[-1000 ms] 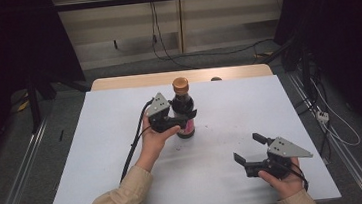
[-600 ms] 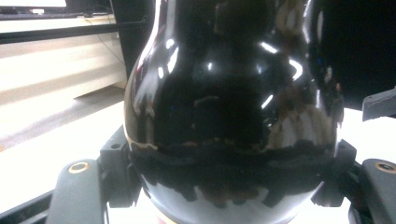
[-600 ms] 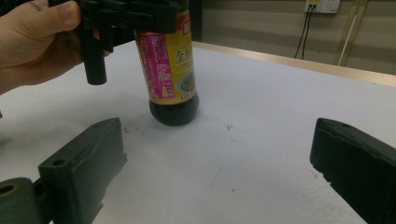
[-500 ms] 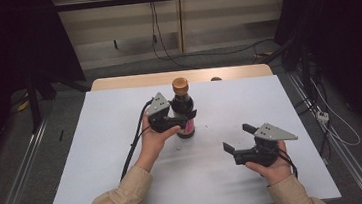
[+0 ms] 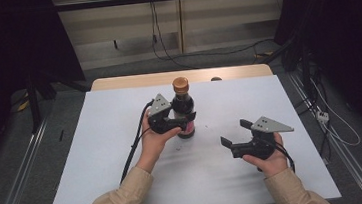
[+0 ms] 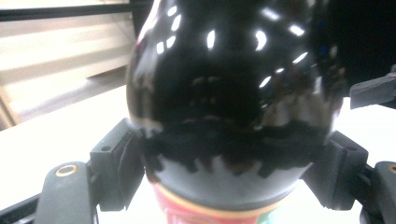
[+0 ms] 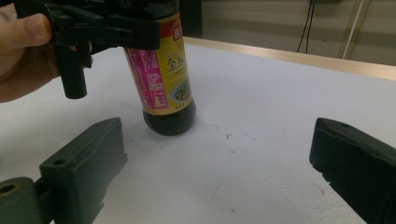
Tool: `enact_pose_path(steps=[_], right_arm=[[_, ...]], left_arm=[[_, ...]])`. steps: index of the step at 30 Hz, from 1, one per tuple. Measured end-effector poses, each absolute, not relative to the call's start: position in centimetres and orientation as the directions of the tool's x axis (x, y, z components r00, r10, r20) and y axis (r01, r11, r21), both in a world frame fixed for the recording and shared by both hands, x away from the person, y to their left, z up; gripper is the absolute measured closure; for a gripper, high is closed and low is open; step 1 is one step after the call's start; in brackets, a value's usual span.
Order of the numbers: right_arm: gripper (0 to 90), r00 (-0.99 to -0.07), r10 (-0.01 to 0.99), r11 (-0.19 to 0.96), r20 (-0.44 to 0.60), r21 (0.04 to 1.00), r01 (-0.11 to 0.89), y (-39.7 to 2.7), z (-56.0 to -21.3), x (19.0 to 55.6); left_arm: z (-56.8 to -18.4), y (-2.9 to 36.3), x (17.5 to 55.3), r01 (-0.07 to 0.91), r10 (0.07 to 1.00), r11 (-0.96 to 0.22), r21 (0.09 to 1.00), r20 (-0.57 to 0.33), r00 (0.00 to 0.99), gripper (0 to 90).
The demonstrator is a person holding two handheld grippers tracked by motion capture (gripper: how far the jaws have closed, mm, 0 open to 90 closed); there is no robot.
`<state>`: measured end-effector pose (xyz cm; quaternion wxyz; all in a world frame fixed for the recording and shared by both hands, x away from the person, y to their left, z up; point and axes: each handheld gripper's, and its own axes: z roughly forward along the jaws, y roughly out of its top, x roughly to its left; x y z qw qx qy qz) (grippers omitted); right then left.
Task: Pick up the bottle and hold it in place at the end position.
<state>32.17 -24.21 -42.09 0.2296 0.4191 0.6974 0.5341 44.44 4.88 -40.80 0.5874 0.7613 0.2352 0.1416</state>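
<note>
White table [image 5: 126, 177] with one dark sauce bottle [image 5: 183, 107] standing up.
Left gripper [image 5: 183, 119] has just been opening around the bottle; right gripper [image 5: 232, 133] waits wide open nearby.

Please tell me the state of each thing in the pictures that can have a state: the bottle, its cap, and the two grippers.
Bottle: upright on the table, dark liquid inside.
Cap: on the bottle.
Left gripper: jaws around the bottle's body; they have just been opening, and a firm grip cannot be confirmed.
Right gripper: open, empty, apart from the bottle, pointing toward it.
</note>
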Motion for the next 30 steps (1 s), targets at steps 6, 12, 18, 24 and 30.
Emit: enact_pose_path(steps=[6, 12, 18, 24, 30], right_arm=[[2.9, -0.54, 0.832, 0.077, 0.127, 0.937, 0.339, -24.0, -41.7, 32.9], [3.1, -0.542, 0.832, 0.073, 0.12, 0.944, 0.322, -23.5, -41.1, 33.4], [3.7, -0.54, 0.834, 0.076, 0.116, 0.944, 0.321, -23.2, -40.8, 34.0], [5.6, -0.53, 0.835, 0.048, 0.146, 0.941, 0.334, -23.3, -40.8, 34.3], [4.5, -0.532, 0.834, 0.046, 0.149, 0.941, 0.336, -23.2, -40.3, 34.7]], left_arm=[[-40.9, 4.9, 44.2, 0.196, 0.528, -0.206, 0.959, -0.06, 0.847, 24.2], [-41.1, 4.8, 44.0, 0.188, 0.544, -0.203, 0.961, -0.049, 0.838, 29.4], [-41.1, 5.0, 44.2, 0.176, 0.528, -0.214, 0.961, -0.038, 0.848, 30.4], [-41.1, 4.9, 44.1, 0.173, 0.53, -0.216, 0.961, -0.033, 0.847, 30.6], [-41.1, 5.0, 44.2, 0.17, 0.522, -0.223, 0.96, -0.029, 0.852, 30.8]])
